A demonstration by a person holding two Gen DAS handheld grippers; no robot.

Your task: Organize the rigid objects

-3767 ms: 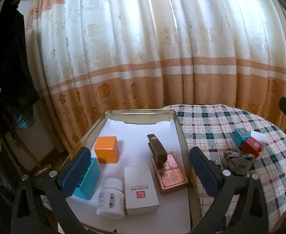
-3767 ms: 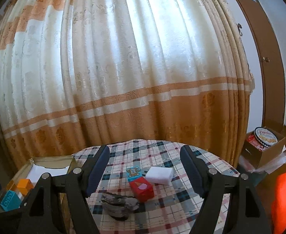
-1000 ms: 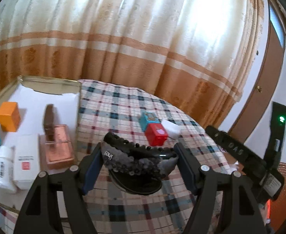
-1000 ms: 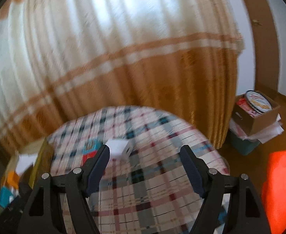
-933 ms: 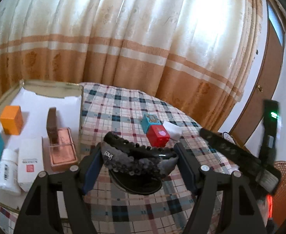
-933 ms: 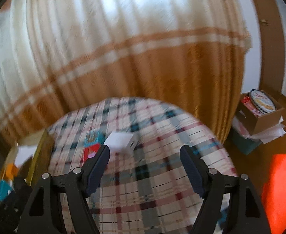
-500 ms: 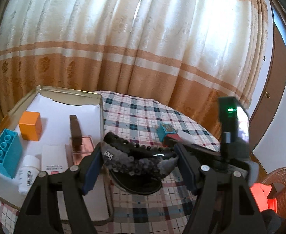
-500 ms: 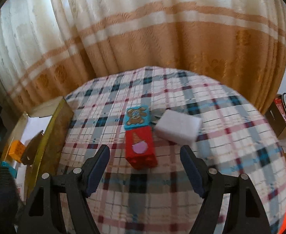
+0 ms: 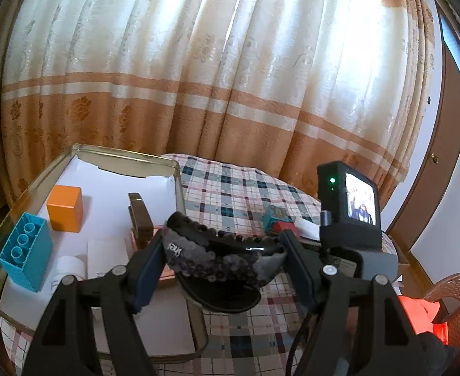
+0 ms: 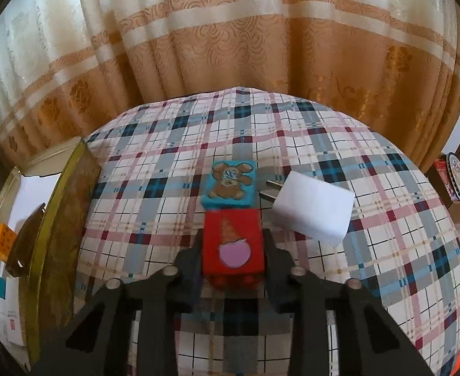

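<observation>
Having just been closing, the right gripper point(image 10: 233, 257) fingers clamp the red block point(image 10: 233, 247); the left gripper point(image 9: 223, 260) fingers grip a dark studded slipper point(image 9: 220, 257).

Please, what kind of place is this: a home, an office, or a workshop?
Most likely a room in a home: long patterned curtains behind, a checked tablecloth on the table, and a wooden door to the side.

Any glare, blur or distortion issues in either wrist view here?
Left wrist view: the backlit curtain blows out upper right; the held sandal is sharp. Right wrist view: evenly lit and sharp on the red block; strong fisheye bending of the plaid tablecloth.
</observation>
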